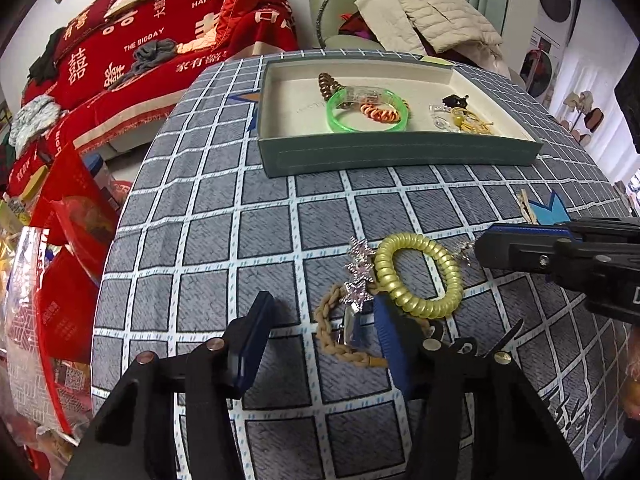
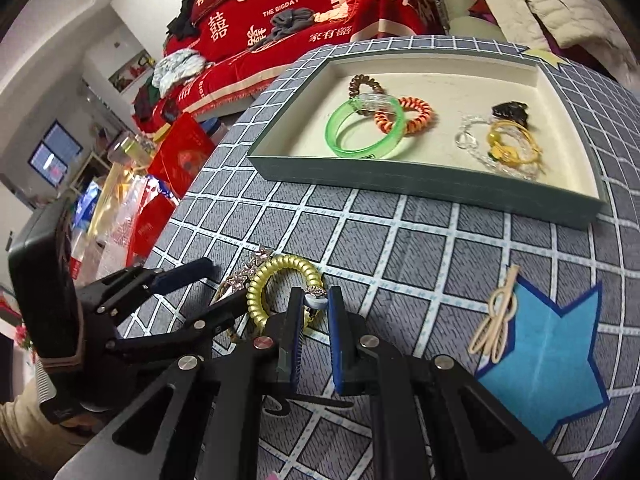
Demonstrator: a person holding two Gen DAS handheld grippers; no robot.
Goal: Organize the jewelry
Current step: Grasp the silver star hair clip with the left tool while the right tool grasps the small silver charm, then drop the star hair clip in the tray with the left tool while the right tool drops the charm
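Observation:
A checked grey cloth covers the table. In the left wrist view my left gripper [image 1: 322,304] is open, its jaws standing either side of a braided tan hair tie [image 1: 330,336] and a sparkly star hair clip [image 1: 358,276]; no pad presses on them. A yellow coil hair tie [image 1: 418,276] lies just beyond. My right gripper [image 2: 316,302] is shut on a small pale-blue jewelled piece [image 2: 313,299] at the coil tie's [image 2: 260,292] near rim. The grey-green tray [image 2: 400,184] at the back holds a green bangle [image 2: 340,132], coil ties and several other pieces.
A beige hair clip [image 2: 496,316] lies on a blue star patch [image 2: 552,360] to the right. The table's left edge drops to red bags and packets [image 1: 68,220]. A red-covered sofa [image 1: 160,40] and a chair with a jacket [image 1: 432,16] stand behind the table.

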